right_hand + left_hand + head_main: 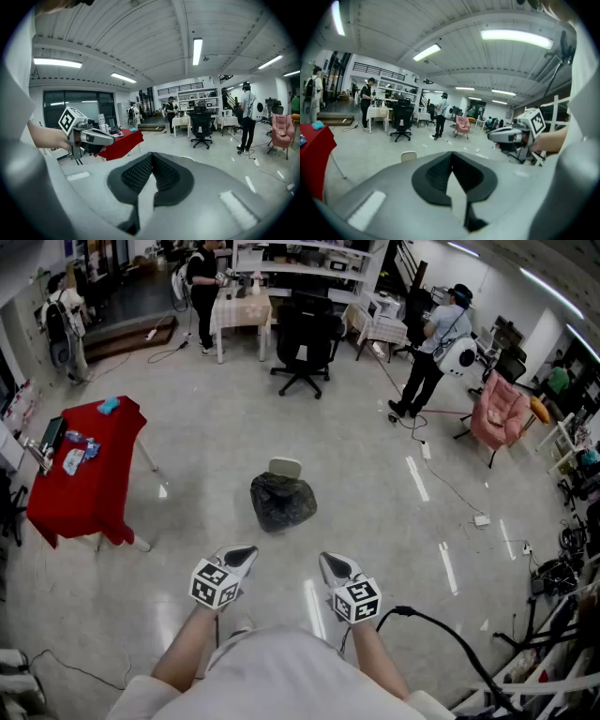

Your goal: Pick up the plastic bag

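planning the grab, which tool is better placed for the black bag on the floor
Left, narrowly. The plastic bag lies on the floor ahead, slightly nearer the left tool than the right tool. Both are shut, empty and well short of it, so either would need to open first.

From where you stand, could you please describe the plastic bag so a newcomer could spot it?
Start at the red-clothed table on the left, then look right across the grey floor. The plastic bag sits there: a dark, crumpled, shiny bundle, unlike the pale, flat-topped object just behind it.
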A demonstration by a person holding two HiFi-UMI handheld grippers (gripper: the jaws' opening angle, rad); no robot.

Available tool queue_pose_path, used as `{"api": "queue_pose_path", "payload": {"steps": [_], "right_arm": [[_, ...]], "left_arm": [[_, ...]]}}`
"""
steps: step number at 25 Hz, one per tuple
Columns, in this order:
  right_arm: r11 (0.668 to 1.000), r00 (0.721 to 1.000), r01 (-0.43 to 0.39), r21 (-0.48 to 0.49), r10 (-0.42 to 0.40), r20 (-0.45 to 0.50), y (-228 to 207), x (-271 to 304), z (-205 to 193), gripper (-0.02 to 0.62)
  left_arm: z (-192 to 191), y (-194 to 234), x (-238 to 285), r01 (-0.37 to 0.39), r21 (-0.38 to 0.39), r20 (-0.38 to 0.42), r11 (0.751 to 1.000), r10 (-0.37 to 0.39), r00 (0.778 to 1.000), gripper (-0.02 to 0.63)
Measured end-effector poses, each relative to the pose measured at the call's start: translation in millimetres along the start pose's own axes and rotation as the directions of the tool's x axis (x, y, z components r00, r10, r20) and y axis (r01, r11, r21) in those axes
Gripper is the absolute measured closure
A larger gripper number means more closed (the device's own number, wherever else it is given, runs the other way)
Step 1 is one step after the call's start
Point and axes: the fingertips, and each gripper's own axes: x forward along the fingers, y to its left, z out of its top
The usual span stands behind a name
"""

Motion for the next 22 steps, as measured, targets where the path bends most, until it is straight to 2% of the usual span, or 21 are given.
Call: {"api": "queue_pose_path", "payload": {"steps": [14,22], "right_arm": [[1.000,1.000,-0.006,-0.023,0.006,-0.009,19.5,17.1,3.0,0.594],[0.999,0.999,-0.015,-0.029,0.014,-0.047,41.7,23.8,-5.1,0.594]], "left_arm": [[-2.4,18.1,-8.8,0.009,-0.008,0.012,1.000,-0.009,1.000,0.601],[-0.6,28.0,-17.2,0.031,-0.001,0.020,1.000,-0.031,0.999,0.601]]}}
